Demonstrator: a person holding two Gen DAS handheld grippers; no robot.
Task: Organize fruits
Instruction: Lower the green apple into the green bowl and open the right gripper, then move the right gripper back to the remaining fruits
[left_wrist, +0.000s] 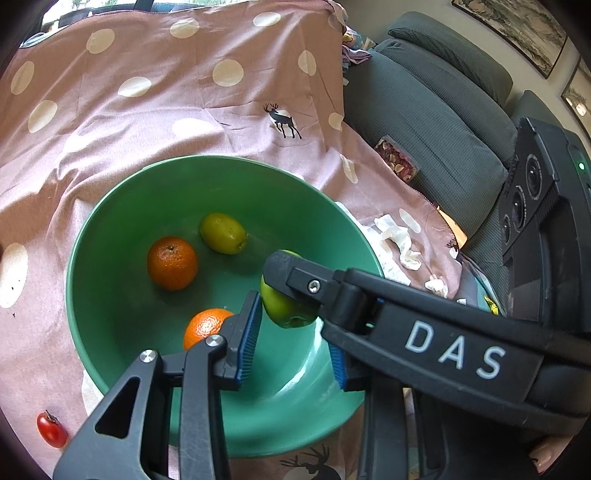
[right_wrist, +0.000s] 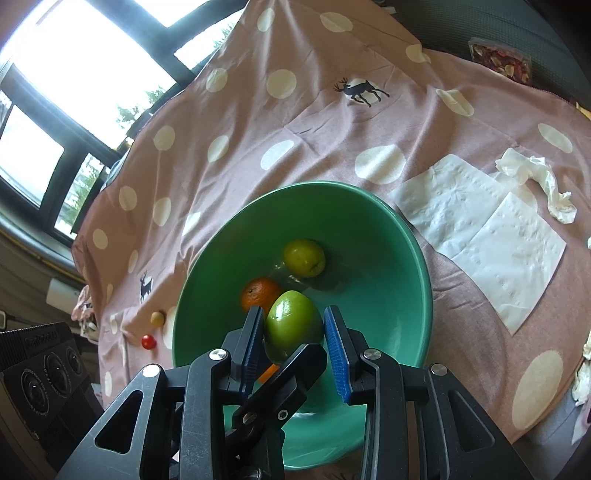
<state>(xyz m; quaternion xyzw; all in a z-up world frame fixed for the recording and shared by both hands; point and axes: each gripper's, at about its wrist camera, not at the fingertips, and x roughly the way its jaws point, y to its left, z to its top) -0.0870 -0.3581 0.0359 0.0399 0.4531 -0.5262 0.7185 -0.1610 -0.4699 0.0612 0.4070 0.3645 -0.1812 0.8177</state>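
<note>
A green bowl (left_wrist: 110, 229) (right_wrist: 402, 236) sits on a pink polka-dot cloth. In it lie a yellow-green fruit (left_wrist: 223, 233) (right_wrist: 304, 257) and two oranges (left_wrist: 172, 263) (left_wrist: 204, 326); one orange (right_wrist: 258, 291) shows in the right wrist view. A green apple (left_wrist: 286, 310) (right_wrist: 291, 323) hangs over the bowl between the fingers of both grippers. My left gripper (left_wrist: 295, 345) looks open around it. My right gripper (right_wrist: 295, 345) has a wide jaw gap with the left finger against the apple, and its body (left_wrist: 424, 332) crosses the left wrist view.
A red cherry tomato (left_wrist: 51, 428) (right_wrist: 148, 342) and a small yellow fruit (right_wrist: 157, 318) lie on the cloth left of the bowl. Flat paper napkins (right_wrist: 480, 229) and crumpled tissues (left_wrist: 399, 240) (right_wrist: 539, 181) lie to its right. A grey sofa (left_wrist: 436, 122) stands behind.
</note>
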